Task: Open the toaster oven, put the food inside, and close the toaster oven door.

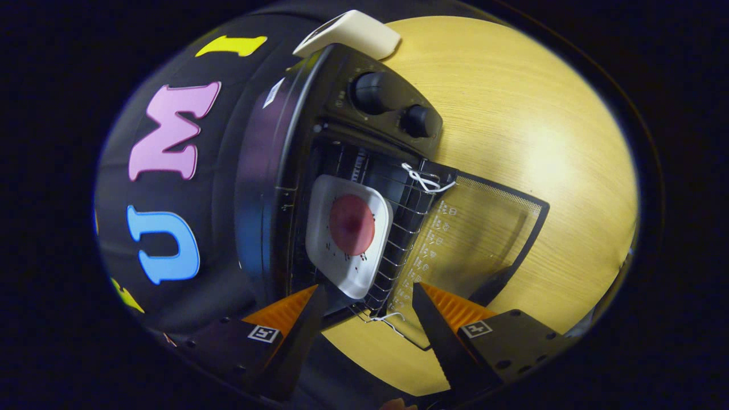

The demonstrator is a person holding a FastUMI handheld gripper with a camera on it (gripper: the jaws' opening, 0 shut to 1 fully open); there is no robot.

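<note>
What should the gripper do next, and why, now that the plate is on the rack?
Probably move to the open door and swing it shut. The plate with the food already sits on the wire rack inside the toaster oven, and the gripper is open, holding nothing.

Black toaster oven (342, 142), glass door (478, 239) folded open onto the table; white square plate (348, 267) (bearing round pink food (352, 224)) on its wire rack (404, 228).
</note>
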